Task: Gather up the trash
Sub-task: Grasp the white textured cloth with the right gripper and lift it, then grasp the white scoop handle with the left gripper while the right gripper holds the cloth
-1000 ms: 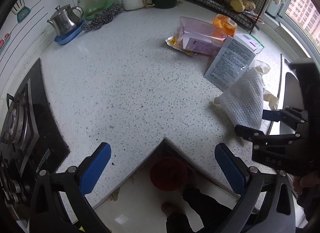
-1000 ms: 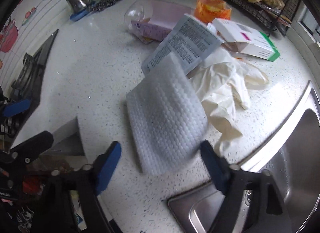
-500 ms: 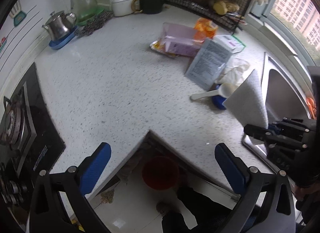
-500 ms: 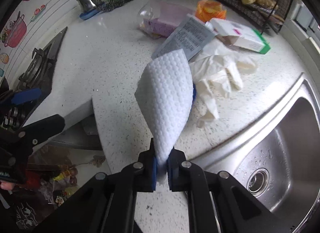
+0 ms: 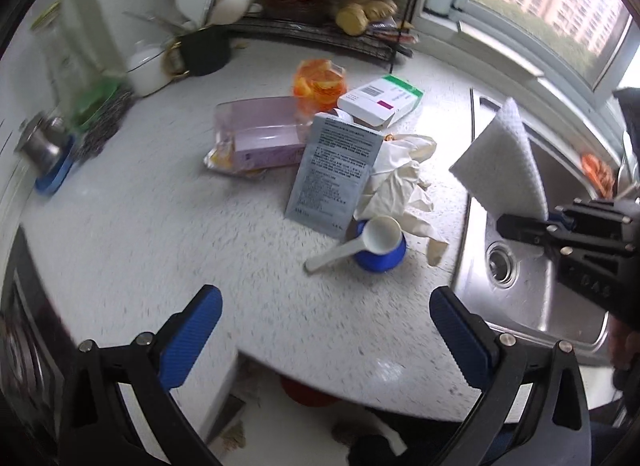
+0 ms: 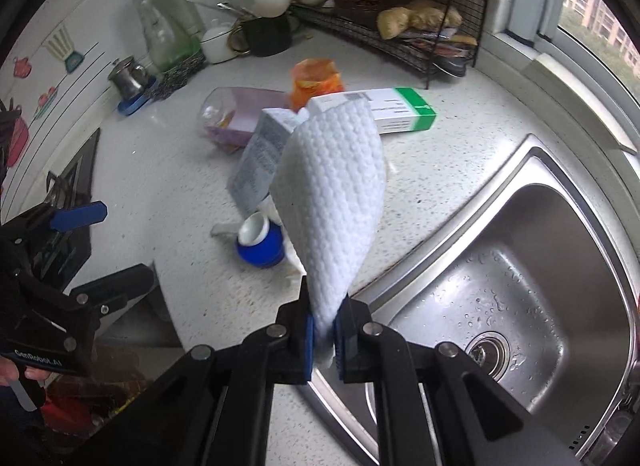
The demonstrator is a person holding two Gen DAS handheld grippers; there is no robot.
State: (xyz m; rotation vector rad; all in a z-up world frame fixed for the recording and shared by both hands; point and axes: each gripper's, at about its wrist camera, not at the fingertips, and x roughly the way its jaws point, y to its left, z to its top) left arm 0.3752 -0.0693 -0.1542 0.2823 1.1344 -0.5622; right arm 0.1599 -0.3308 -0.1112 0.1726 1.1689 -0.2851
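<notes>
The worktop (image 5: pixel 168 225) is pale speckled stone with a steel sink (image 6: pixel 532 278) set into it, and everything else is easiest placed from that sink. Both hands hold their tools pointing steeply down at the surface. The right tongs (image 6: pixel 324 330) hang over the sink's near rim, clenched on the bottom corner of a white dimpled wipe (image 6: pixel 332 205), which stands up from the pads as a curled sheet, clear of the worktop. The left tongs (image 5: pixel 324 330) hover over the worktop's front edge, well away from the sink, spread wide with nothing between the blue pads.

Just beside the sink's rim lies the rest of the litter: a crumpled white glove (image 5: pixel 404 185), a grey printed packet (image 5: pixel 334 173) leaning against it, a blue cup (image 5: pixel 380 256) with a white scoop (image 5: pixel 360 246) resting in it. Farther from the sink are a white box with a green end (image 5: pixel 380 99), a purple packet (image 5: pixel 260 137) and an orange bag (image 5: pixel 320 83).

Only the left camera shows the glove in full and something orange at the sink's far side; in the right camera the wipe hides most of the glove. Only the right camera shows a hand (image 6: pixel 16 376) gripping the left tool and the hob (image 6: pixel 64 193) well away from the sink.
</notes>
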